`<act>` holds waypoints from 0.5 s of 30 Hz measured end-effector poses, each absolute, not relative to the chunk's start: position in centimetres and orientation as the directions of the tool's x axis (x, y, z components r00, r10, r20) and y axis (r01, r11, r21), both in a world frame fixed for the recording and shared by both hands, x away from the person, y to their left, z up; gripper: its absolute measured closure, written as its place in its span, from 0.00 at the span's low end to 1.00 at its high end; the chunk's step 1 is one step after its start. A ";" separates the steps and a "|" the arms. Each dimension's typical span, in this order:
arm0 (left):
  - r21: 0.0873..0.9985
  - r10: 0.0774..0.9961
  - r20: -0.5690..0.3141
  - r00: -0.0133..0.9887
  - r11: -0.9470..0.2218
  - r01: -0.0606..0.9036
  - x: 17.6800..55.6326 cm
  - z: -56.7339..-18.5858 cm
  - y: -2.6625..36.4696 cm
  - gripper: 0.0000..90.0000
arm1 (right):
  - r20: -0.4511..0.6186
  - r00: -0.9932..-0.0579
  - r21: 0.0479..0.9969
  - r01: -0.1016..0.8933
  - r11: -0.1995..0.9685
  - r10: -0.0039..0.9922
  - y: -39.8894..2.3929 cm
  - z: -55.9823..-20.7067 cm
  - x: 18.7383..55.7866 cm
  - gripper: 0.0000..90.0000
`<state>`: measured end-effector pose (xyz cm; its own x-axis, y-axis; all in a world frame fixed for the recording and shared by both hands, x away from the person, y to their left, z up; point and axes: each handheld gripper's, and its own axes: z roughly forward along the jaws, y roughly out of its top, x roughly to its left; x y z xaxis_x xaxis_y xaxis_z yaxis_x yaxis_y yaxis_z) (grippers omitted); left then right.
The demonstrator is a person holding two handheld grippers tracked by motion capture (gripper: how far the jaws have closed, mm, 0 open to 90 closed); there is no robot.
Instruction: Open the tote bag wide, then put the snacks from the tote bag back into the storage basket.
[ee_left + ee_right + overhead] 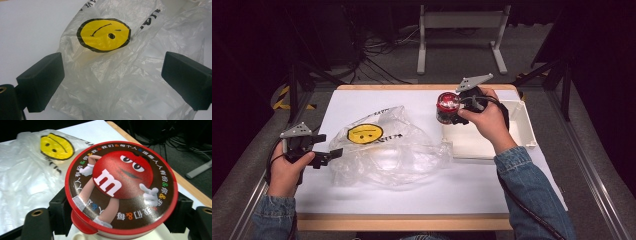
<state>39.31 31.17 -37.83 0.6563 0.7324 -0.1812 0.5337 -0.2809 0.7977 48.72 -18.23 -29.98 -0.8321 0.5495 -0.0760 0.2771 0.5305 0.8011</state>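
A clear plastic bag (pixel 387 147) with a yellow smiley print lies crumpled on the white table; it also lies ahead in the left gripper view as the bag (pixel 117 80) and at the upper left as the bag (pixel 27 170). My left gripper (pixel 329 156) stands open at the bag's left edge, its black pads (pixel 41 81) wide apart over the plastic. My right gripper (pixel 452 116) is shut on a round candy tub (pixel 447 106) with a red lid (pixel 121 186), held above the table at the back, between the bag and the tray.
A white shallow tray (pixel 522 130) sits at the right under the right hand. The table's wooden back edge (pixel 387 87) is close behind the tub. A metal stand and cables lie on the floor beyond.
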 end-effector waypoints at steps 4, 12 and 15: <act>0.798 0.737 -0.180 0.651 -0.277 0.535 39.2 -37.8 31.3 0.06 | -0.080 -0.823 0.801 0.284 0.528 0.563 -18.8 -30.1 49.2 0.28; 0.799 0.736 -0.172 0.654 -0.285 0.530 39.3 -37.9 31.4 0.06 | -0.093 -0.800 0.786 0.307 0.537 0.593 -20.5 -30.7 50.8 0.28; 0.796 0.734 -0.184 0.654 -0.279 0.538 39.3 -38.0 31.3 0.06 | -0.108 -0.794 0.780 0.305 0.547 0.598 -20.9 -31.2 51.4 0.28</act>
